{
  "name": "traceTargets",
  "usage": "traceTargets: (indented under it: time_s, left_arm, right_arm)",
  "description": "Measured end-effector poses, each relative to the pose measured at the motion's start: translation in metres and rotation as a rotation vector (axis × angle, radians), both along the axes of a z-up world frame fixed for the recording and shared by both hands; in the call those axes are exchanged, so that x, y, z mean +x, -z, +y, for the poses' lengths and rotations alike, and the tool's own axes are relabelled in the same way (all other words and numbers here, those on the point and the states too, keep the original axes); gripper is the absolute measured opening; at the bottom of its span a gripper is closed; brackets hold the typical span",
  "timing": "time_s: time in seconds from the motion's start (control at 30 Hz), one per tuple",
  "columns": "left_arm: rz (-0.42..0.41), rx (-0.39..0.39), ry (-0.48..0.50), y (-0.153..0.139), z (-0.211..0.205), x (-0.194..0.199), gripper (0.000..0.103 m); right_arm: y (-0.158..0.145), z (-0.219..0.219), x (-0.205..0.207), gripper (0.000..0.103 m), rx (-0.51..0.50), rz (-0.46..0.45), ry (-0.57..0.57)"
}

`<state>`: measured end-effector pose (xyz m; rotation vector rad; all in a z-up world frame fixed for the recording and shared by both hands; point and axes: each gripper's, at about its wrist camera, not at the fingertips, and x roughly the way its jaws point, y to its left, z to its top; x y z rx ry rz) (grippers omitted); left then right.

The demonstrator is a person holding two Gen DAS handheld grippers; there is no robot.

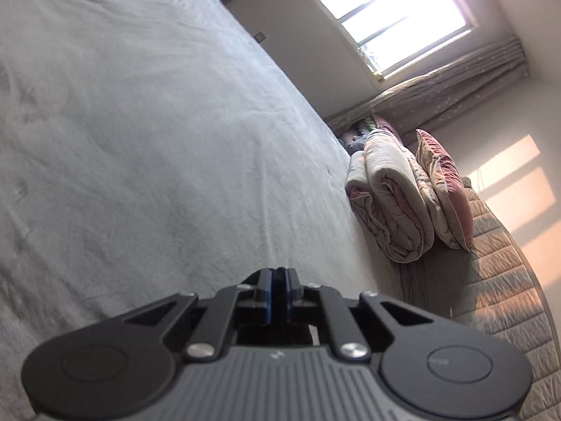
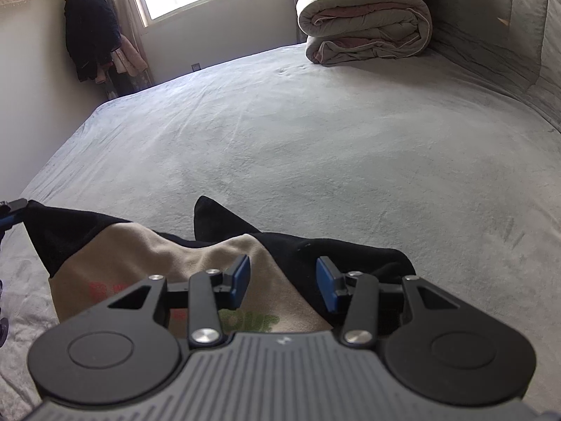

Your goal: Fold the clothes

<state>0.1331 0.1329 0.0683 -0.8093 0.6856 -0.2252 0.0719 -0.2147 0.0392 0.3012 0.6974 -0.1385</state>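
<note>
Garment lifted by one corner over the bed

At nine o'clock the left gripper (image 2: pixel 14 210) is clamped on a black corner of the garment (image 2: pixel 147 263); the right gripper (image 2: pixel 283 282), at six o'clock, is held half-wide over the beige panel, gripping nothing. The cloth is judged light, limp, best pinched at corners or hems

Black-and-beige garment (image 2: pixel 147 259) lies rumpled, one black corner lifted.

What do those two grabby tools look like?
Both look alike. The left tool and right tool have black metal link arms with silver screws, blue rubbery pads on the fingers, two round black discs, and a grey ribbed body bearing a small white mark.
</note>
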Motion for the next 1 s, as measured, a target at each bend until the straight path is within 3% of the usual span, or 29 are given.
traceTargets:
  time_s: [0.23,0.47,0.8,0.93,1.0]
  left_arm:
    - [-0.135,0.158,0.002,-0.048,-0.004,-0.001,0.006]
    - [-0.211,0.285,-0.037,-0.071,0.007,0.006,0.006]
    - [-0.071,0.338,-0.107,-0.026,0.040,0.040,0.006]
    - [0.013,0.337,-0.130,0.005,0.054,0.049,0.006]
    - [0.059,0.345,-0.136,0.021,0.060,0.050,0.006]
  right_arm:
    - [-0.002,0.008,0.004,0.046,0.005,-0.010,-0.013]
    - [0.000,0.015,0.012,0.046,0.007,-0.011,-0.024]
    - [0.011,0.012,0.029,0.047,0.002,0.032,-0.041]
    - [0.017,0.008,0.039,0.066,-0.018,0.046,-0.055]
    - [0.022,0.006,0.045,0.066,-0.032,0.054,-0.063]
